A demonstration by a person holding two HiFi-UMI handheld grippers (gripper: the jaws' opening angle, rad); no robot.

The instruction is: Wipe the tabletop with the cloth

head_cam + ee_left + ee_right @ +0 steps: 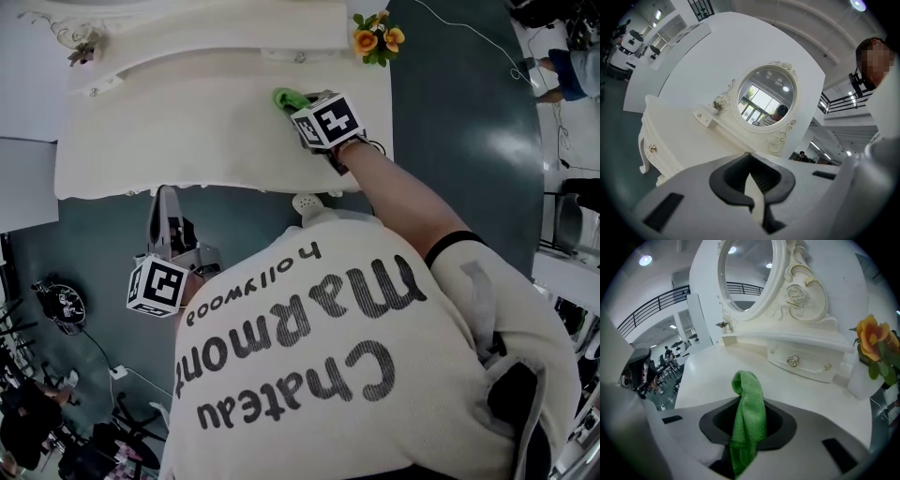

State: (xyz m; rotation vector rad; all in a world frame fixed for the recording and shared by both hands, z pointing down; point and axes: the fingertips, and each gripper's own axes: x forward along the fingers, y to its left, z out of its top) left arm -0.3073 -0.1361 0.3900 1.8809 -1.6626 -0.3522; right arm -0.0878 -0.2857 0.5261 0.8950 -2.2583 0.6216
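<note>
right tool (745, 453) pinches the green cloth (750, 404), half hidden in the head view; left tool (757, 208) pressed together.

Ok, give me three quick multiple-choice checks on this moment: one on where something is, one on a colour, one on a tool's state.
1. Where is the left tool?
A. Pressed on the tabletop
B. Off the dressing table, over the floor
C. Touching the mirror

2. What colour is the cloth?
A. Green
B. White
C. Blue

3. What state is the right tool in?
A. Open and empty
B. Shut on the cloth
C. Shut and empty

Answers:
1 B, the head view shows it short of the table's front edge, above dark floor.
2 A, both the head view and the right gripper view show it bright green.
3 B, the right gripper view shows the cloth pinched between its jaws.
</note>
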